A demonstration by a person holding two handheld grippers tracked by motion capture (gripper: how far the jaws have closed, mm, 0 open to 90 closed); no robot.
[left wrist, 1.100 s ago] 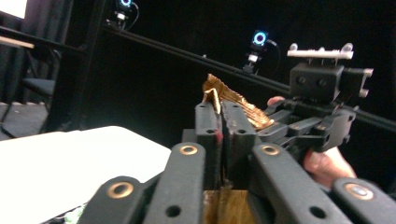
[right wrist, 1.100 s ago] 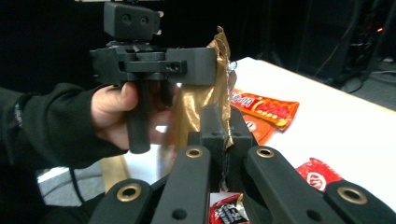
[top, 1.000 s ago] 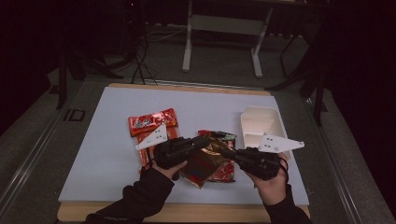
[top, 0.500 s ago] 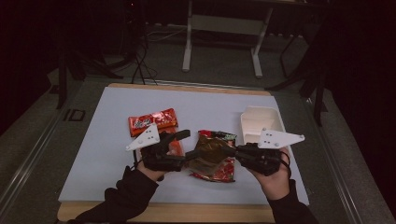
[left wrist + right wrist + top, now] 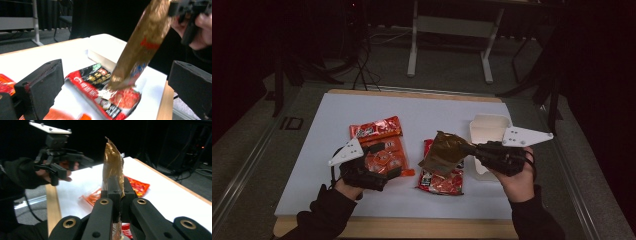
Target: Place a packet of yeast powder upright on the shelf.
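High view: our right hand-held gripper point(image 5: 469, 150) pinches the gold packet point(image 5: 443, 152) above the red packet point(image 5: 441, 176), ready for the white box point(image 5: 488, 131); our left hand-held gripper point(image 5: 382, 167), just opened, stands spread and empty beside it.

gold packet point(image 5: 145, 47) top cut off, red packet point(image 5: 100, 90) print blurred
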